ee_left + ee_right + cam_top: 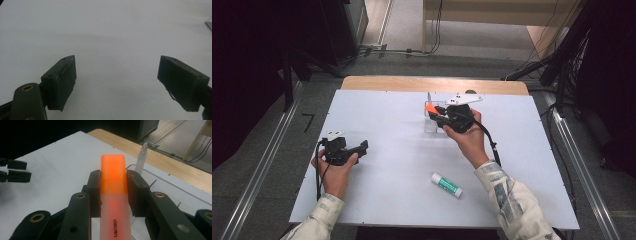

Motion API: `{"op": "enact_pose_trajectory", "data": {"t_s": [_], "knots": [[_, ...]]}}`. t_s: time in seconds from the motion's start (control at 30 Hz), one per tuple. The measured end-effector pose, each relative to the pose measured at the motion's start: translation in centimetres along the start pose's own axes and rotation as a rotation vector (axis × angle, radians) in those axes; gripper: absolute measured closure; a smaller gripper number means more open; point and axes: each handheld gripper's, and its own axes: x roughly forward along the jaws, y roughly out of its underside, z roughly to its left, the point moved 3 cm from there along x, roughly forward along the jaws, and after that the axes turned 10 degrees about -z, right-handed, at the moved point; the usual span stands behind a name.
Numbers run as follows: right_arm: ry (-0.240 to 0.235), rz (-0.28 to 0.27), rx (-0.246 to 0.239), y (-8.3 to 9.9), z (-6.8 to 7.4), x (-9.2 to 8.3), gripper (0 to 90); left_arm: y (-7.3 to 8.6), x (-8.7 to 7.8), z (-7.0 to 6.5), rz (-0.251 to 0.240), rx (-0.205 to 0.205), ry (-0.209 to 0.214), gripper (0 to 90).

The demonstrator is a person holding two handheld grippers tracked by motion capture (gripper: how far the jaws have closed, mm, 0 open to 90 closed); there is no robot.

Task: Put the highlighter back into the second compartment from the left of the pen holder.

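While the right gripper point(113, 192) clamps its fingers on an orange highlighter point(113, 185) above the counter point(402, 150), the left gripper point(117, 82), at eight o'clock, has fingers spread.

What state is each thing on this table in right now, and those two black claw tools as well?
Orange highlighter: capped, clamped between the right gripper's pads, lifted above the table.
Right gripper: shut on the highlighter.
Left gripper: jaws wide apart, nothing between them.
Clear container: standing near the table's far edge, a clear pen upright in it.
Glue stick: capped, lying on its side, untouched.
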Motion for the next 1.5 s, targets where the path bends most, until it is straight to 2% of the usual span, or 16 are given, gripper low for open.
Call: {"op": "enact_pose_trajectory", "data": {"t_s": [0.13, 0.93, 1.5], "knots": [[0.019, -0.009, -0.006, -0.5, -0.5, 0.3, 64.9, 0.0, 0.0, 0.0, 0.001, 0.001, 0.003, 16.7], [0.163, -0.021, 0.058, -1.9, -3.9, 2.8, 64.9, 0.0, 0.0, 0.0, -0.007, -0.005, 0.002, 16.7], [0.186, -0.027, 0.075, -2.5, -4.8, 4.3, 64.8, 0.0, 0.0, 0.1, -0.006, -0.005, 0.004, 16.7]]}}
